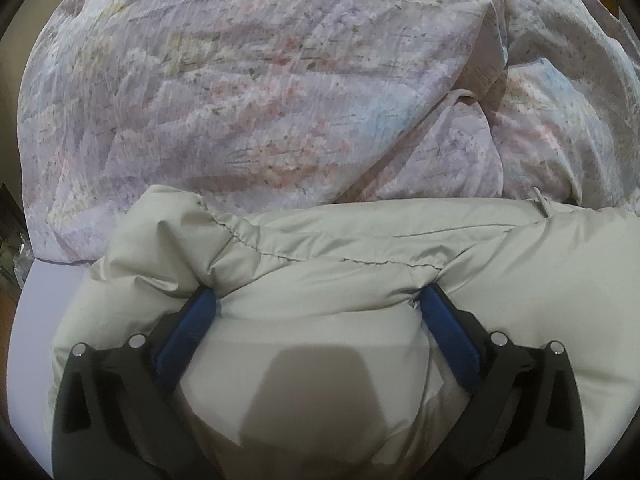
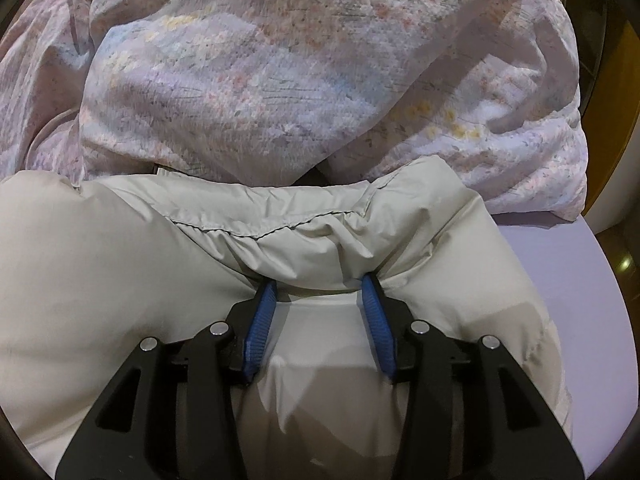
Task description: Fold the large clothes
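Left wrist view: left gripper [image 1: 316,300] spread to its widest, blue pads [image 1: 192,332] sunk into the puffy beige jacket [image 1: 360,240], a bulge of padding between them but apparently not pinched. Jacket lying on the lilac bed sheet [image 1: 28,320], just below the floral quilt [image 1: 240,80]. Probably pressing the bulk down so the fold stays flat (padding springs back).

Right wrist view: right gripper [image 2: 318,292] about half open, pads [image 2: 264,312] straddling a gathered ridge near the stitched seam [image 2: 264,234]; whether squeezed or merely bracketed, cannot tell. Jacket again against the quilt [image 2: 280,60], sheet [image 2: 580,300] bare to the side.
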A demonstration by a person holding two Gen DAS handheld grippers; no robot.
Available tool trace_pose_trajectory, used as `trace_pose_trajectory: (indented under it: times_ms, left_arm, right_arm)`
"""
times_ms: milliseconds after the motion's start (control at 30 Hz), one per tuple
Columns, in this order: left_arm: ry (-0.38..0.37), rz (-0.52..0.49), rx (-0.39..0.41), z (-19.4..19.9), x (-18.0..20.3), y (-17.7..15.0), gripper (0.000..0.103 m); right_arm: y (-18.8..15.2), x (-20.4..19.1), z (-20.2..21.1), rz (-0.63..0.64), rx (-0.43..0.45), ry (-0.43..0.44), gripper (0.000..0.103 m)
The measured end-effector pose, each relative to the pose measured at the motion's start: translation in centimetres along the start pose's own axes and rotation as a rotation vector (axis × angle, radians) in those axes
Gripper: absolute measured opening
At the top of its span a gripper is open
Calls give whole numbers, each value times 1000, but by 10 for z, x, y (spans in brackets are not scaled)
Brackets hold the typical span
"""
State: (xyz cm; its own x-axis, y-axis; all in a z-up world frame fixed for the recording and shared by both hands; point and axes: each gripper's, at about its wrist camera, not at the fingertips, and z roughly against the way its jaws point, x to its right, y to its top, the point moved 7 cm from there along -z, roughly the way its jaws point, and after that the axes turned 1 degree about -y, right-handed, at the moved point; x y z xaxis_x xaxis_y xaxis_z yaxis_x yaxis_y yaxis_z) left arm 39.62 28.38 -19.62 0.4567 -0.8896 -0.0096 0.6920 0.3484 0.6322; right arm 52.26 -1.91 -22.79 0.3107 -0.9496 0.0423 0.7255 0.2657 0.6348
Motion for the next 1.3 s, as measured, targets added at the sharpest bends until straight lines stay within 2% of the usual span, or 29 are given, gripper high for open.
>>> trace_pose_trajectory:
  times_ms: [367,767,1033,1133,1167,1300]
  left_arm:
    - [-9,26,21,-19,-7,-28,101]
    - [-29,42,27,-44,-16,-31,101]
    - [-14,42,17,-47,-23,-36,101]
    - [26,37,-32,-43,-28,-37,101]
    - [40,46,-55,-37,-31,-39,101]
    - [56,13,-83,-7,-39,-47,101]
  right_arm:
    - [-10,10,-14,-13,10,25,48]
    - [-1,30,-21,-28,3,38,48]
    - [6,27,-27,2,-6,6,48]
    - [7,28,-27,11,-39,-15,51]
    - [8,30,-24,-6,-78,-19,53]
    - [10,41,3,-64,-150,13,61]
